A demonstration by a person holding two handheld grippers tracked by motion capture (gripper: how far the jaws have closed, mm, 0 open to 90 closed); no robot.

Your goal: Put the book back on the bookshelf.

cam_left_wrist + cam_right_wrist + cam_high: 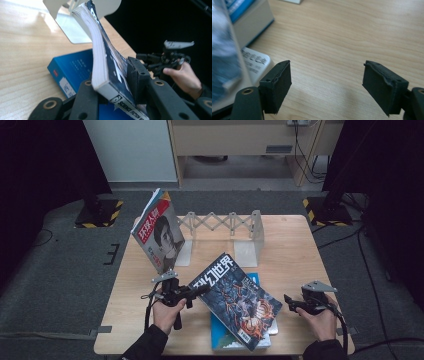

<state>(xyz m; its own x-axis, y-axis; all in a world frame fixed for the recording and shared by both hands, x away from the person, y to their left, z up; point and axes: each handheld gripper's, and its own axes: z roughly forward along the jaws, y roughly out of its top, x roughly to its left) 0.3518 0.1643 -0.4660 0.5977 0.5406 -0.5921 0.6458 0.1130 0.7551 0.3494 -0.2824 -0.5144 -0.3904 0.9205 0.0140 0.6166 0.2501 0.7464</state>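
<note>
A dark blue science fiction magazine [235,300] hangs tilted above the table, lifted by its spine. My left gripper [202,290] is shut on that spine; in the left gripper view both pads [136,72] press the magazine [105,62] near its lower corner. Under it a blue book [225,335] lies flat on the table [290,245]. My right gripper [289,302] is to the right of the magazine, open, with bare wood between its jaws [327,82]. The magazine's blurred edge [224,62] is at the left of the right gripper view.
A red-titled magazine [160,235] stands leaning at the left end of a white expanding book rack [220,222] at the back of the table. The rack's end plate [75,32] is just behind the held magazine. A pale book [254,62] lies under the stack's right edge.
</note>
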